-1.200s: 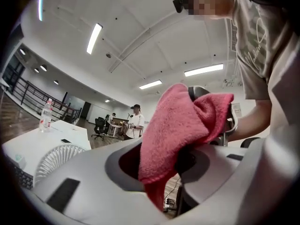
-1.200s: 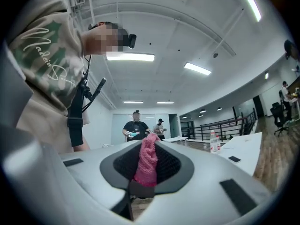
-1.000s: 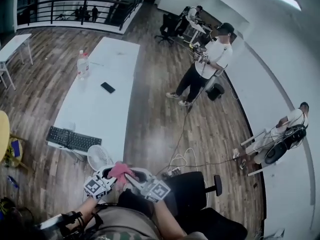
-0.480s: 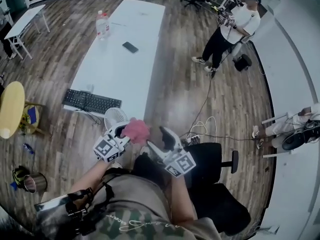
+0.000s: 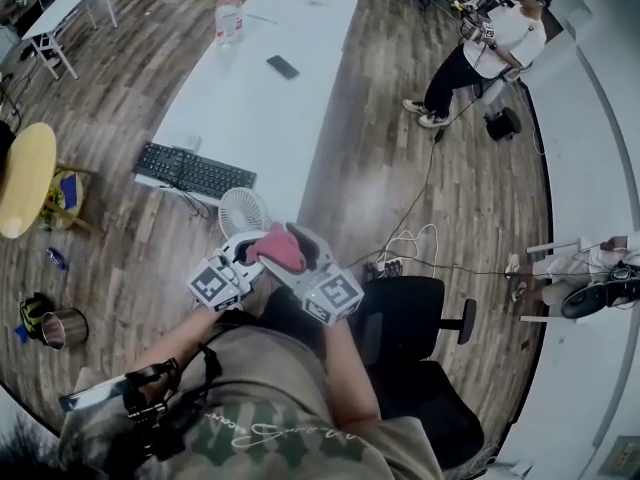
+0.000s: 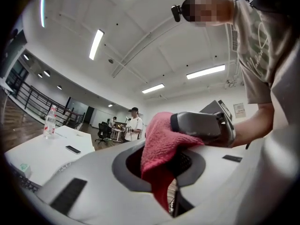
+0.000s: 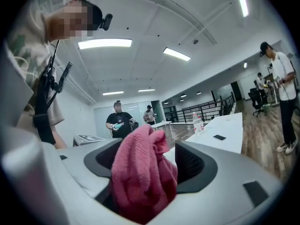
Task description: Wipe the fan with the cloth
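Note:
A pink cloth (image 5: pixel 280 248) hangs bunched in front of my body, just this side of the small white fan (image 5: pixel 243 211) that stands by the table's near end. My left gripper (image 5: pixel 255 251) is shut on the cloth (image 6: pixel 161 149), which droops between its jaws. My right gripper (image 5: pixel 292 248) faces it from the right. Its jaws have just been opening and stand wide with the cloth (image 7: pixel 140 172) between them. The right pad shows bare with a gap beside it; the cloth hides the left one. In the left gripper view one right finger (image 6: pixel 201 125) lies over the cloth's top.
A long white table (image 5: pixel 270 98) carries a keyboard (image 5: pixel 195 171), a phone (image 5: pixel 283 66) and a bottle (image 5: pixel 229 13). A black office chair (image 5: pixel 400 318) stands at my right, with cables (image 5: pixel 410 248) on the floor beyond it. A yellow stool (image 5: pixel 25 178) and a metal cup (image 5: pixel 62 328) are at the left. A person (image 5: pixel 480 48) stands far off.
Half a second ago my right gripper stood apart from the cloth. It has swung left and now straddles it with wider jaws. The left gripper kept hold of the cloth.

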Tool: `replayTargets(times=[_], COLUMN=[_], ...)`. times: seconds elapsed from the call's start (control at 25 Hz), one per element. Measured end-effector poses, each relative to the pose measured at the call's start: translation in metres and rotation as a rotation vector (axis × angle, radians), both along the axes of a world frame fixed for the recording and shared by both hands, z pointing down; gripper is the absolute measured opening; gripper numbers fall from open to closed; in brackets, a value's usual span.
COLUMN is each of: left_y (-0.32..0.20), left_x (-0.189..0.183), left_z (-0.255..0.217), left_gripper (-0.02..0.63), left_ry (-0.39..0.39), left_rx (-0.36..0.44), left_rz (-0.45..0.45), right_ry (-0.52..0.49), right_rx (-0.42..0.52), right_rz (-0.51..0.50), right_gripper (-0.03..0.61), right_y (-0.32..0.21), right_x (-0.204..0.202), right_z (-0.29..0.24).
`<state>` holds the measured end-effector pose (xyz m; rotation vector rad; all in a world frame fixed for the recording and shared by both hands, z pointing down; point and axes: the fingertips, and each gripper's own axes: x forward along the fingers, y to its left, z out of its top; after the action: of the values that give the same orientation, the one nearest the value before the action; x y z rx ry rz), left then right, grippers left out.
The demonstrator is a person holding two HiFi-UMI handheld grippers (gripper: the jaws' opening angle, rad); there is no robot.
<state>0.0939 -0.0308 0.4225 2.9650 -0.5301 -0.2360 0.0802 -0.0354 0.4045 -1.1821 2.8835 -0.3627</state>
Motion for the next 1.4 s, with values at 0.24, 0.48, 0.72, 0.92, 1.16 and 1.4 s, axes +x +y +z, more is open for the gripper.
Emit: replayTargets(times=[0.24, 0.48, 0.72, 0.92, 1.16, 1.4], left_y=[0.003, -0.018, -0.046, -0.071, -0.088, -0.094], left_x=[-0.010, -0.031, -0.062, -0.072, -0.090, -0.105], left_z=[0.016, 0.033, 0.036, 0.030, 0.027, 0.039], left_gripper=[0.066, 0.104, 0.097, 0.086, 0.055, -0.009], left_ry=[-0.082, -0.014, -0.008, -0.008, 0.006, -0.024], left_rx=[-0.002, -0.022, -0.064, -0.057, -0.069, -0.098], left_rz=[-0.007, -0.097, -0.250, -0.369, -0.514, -0.624], right_ry=[-0.049, -0.012, 0.095, 0.181, 0.144, -0.016], right_rx=[-0.040, 0.048, -0.012, -0.039, -0.096, -0.152], right_rz=[-0.047, 0.147, 0.216, 0.046, -0.133, -0.209], right_gripper=[0.187, 0.089, 0.091, 0.089, 0.090, 0.091], right_y=[-0.001, -0.030, -0.092, -0.142, -0.165, -0.174], right_x=[-0.012, 0.032, 0.081, 0.055, 0.015, -0.008], right_z=[0.011, 0.004, 0.032, 0.070, 0.099, 0.100])
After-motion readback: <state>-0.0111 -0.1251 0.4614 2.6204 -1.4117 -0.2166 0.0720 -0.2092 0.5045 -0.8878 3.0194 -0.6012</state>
